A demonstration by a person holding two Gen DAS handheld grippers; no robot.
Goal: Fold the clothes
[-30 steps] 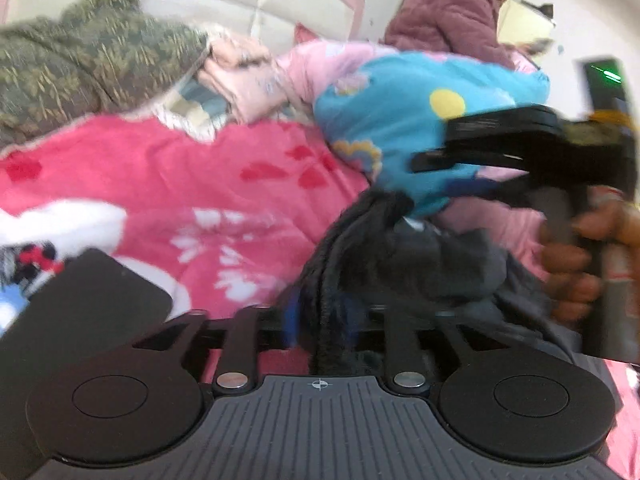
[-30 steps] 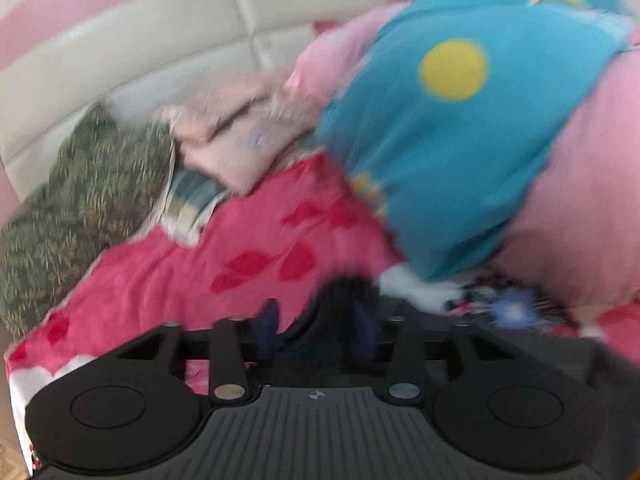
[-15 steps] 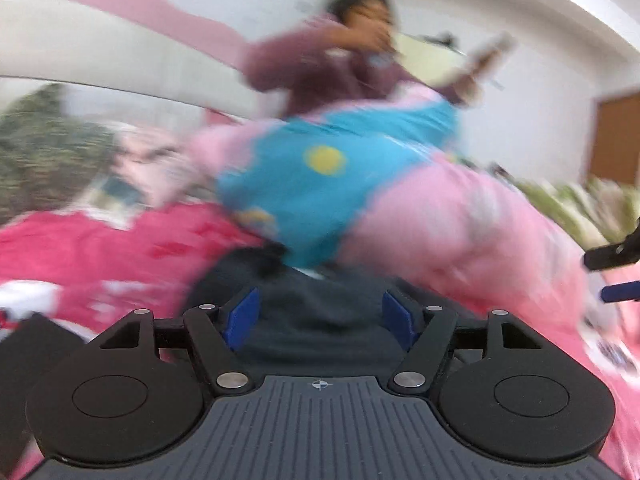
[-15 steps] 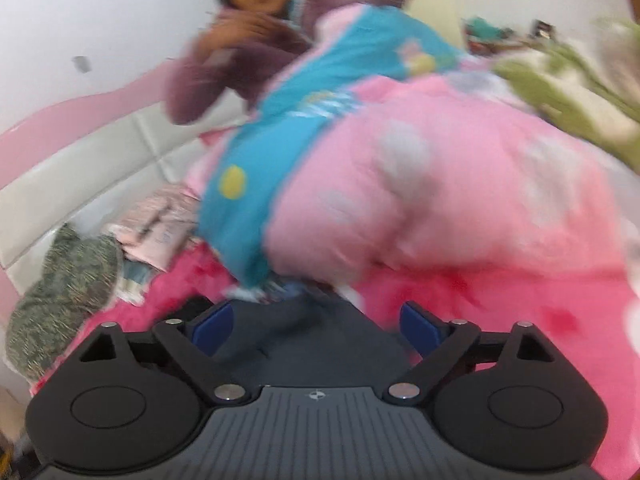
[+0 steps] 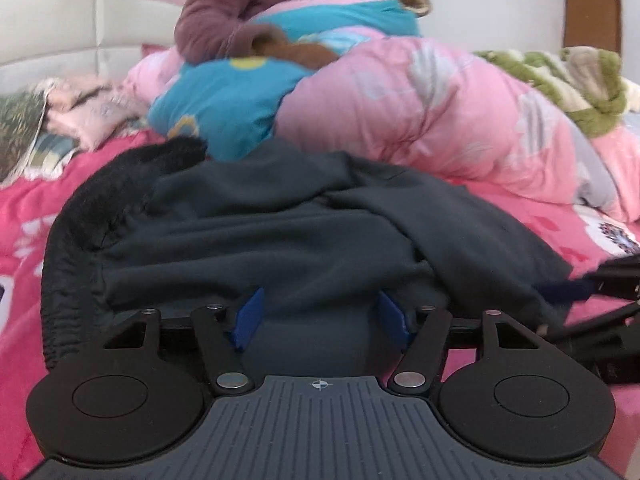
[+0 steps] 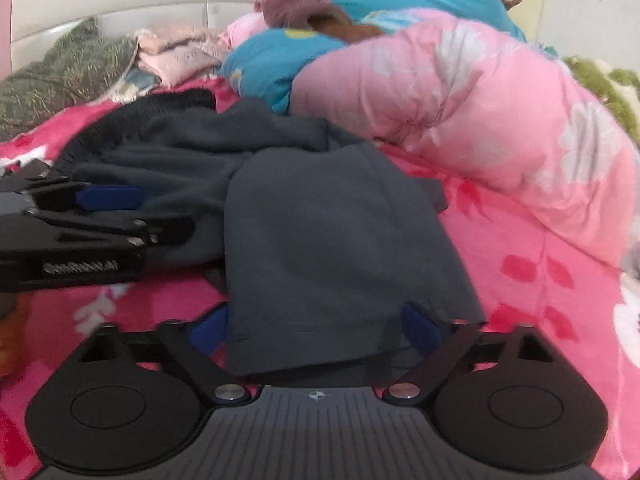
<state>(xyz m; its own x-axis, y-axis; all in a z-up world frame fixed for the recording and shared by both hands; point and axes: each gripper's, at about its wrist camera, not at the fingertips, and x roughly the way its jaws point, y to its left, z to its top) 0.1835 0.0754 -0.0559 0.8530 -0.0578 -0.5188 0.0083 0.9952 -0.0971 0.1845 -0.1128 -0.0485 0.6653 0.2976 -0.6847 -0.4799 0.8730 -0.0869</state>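
Observation:
A dark grey garment [image 5: 280,220] with a black ribbed waistband [image 5: 104,200] lies spread and wrinkled on the pink flowered bedcover [image 5: 24,208]. My left gripper [image 5: 320,316] is low over the garment's near edge; its jaws are closing, with a fold of the cloth between the blue pads [image 5: 248,316]. My right gripper [image 6: 316,328] straddles the hem of a flat part of the same garment [image 6: 320,220]; its jaws are also closing around the cloth. Each gripper shows in the other's view: the left gripper [image 6: 108,200] at the left edge, the right gripper [image 5: 568,292] at the right edge.
A bulky pink and blue quilt [image 5: 420,112] is heaped just behind the garment. A person in a purple jacket [image 5: 240,4] sits against the white headboard [image 5: 80,28]. Folded pink clothes [image 6: 176,52] and a green patterned cloth [image 6: 68,72] lie at the far left, a green blanket [image 5: 560,80] far right.
One second ago both grippers held bunched dark cloth up. Both have since swung across and down, the jaws have parted, and the garment now lies spread on the bedcover.

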